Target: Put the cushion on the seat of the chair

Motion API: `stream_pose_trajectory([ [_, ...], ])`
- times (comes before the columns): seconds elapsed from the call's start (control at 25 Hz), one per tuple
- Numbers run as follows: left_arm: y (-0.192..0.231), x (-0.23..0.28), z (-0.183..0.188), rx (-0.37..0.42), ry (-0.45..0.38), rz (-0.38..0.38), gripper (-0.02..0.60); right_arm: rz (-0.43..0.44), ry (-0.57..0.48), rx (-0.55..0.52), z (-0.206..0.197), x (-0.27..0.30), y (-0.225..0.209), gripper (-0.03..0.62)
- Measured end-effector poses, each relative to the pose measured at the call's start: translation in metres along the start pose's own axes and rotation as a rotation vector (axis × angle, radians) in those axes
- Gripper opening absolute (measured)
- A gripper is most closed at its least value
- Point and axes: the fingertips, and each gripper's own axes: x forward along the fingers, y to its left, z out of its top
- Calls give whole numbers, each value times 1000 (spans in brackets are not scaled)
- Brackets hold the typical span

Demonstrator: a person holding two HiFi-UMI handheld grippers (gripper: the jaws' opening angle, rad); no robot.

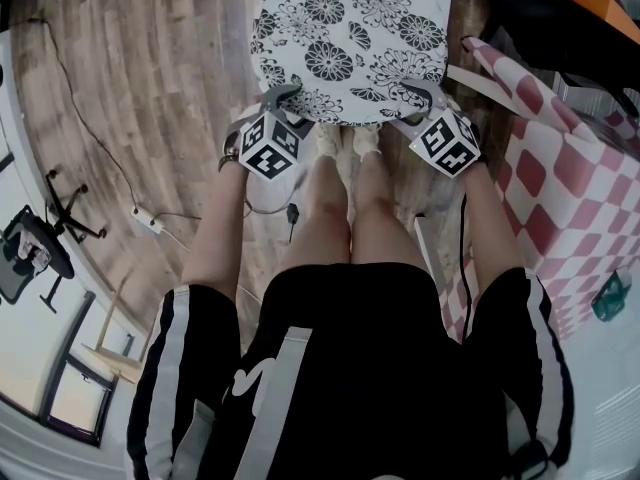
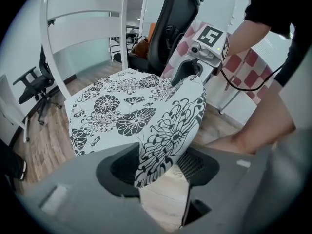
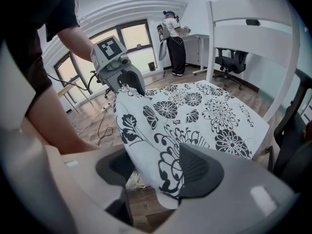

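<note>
Left tongs and right tongs stand spread astride the floral cushion at 6 o'clock; snagging on withdrawal could drag it off the chair.

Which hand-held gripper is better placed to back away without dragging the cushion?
Probably the left hand-held gripper: cushion corner hangs loose between its open jaws; the right hand-held gripper has cushion against one pad.
</note>
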Motion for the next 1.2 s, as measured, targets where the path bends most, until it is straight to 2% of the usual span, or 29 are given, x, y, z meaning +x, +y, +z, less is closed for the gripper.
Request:
stream_pose_trajectory([
  [0.8, -20, 0, -25, -49, 60, -18, 233, 77, 93, 84, -32, 3, 37, 284],
  [1.2, -24, -5, -33, -88, 74, -21, 233, 63, 73, 117, -28, -2, 38, 285],
])
